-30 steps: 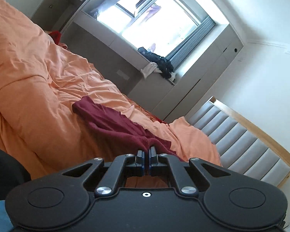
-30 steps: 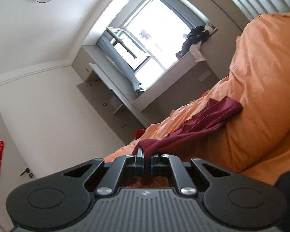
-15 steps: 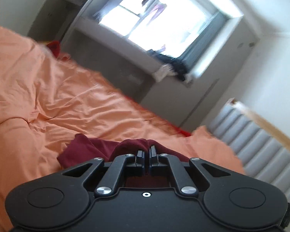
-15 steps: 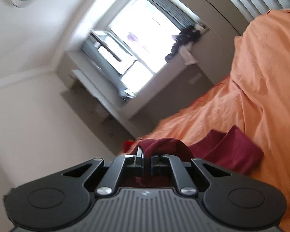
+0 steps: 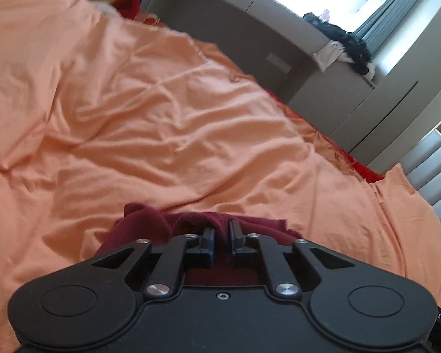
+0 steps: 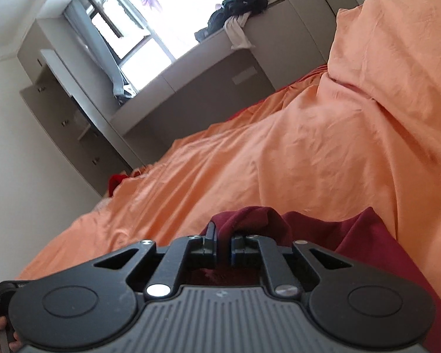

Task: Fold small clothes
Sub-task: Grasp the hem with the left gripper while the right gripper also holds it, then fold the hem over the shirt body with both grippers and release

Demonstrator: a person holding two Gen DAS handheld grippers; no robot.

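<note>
Finishing one fold of the maroon garment, by the look of it, and letting go: easing the left gripper apart, jaws having just been opening and now standing a little way from each other, with a ridge of the cloth lying loose in the gap rather than being pinched. Loosening the right gripper likewise, jaws just parted, with a hump of the cloth arching over the fingertips and dipping between them. Lying bunched on the orange duvet, right under and just ahead of both grippers and touching their fingers, then spreading flatter across the duvet to the right of the right gripper. Calling next, probably, for opening wider and drawing both grippers back clear of the cloth without dragging the folded edge along, then reading how the garment is sitting on the duvet and choosing fresh corners for a further fold.
</note>
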